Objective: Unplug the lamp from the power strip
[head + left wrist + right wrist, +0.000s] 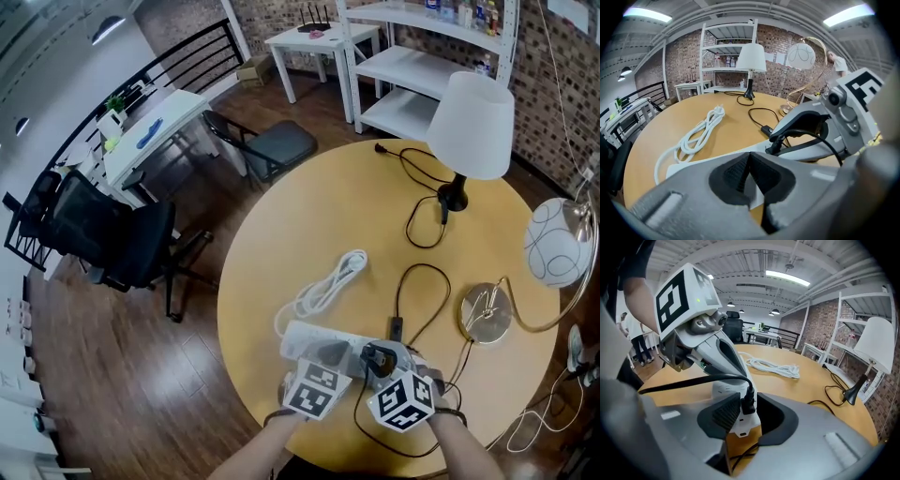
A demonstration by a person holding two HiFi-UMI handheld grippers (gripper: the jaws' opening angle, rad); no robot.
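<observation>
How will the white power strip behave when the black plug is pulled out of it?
The power strip looks light, rigid plastic on a smooth table, so it would probably lift or slide with the black plug. The left gripper seems clamped on its edge, which should steady it. Its loosely coiled cord likely anchors little.

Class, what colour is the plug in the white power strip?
Black plug; right gripper view shows it best.
</observation>
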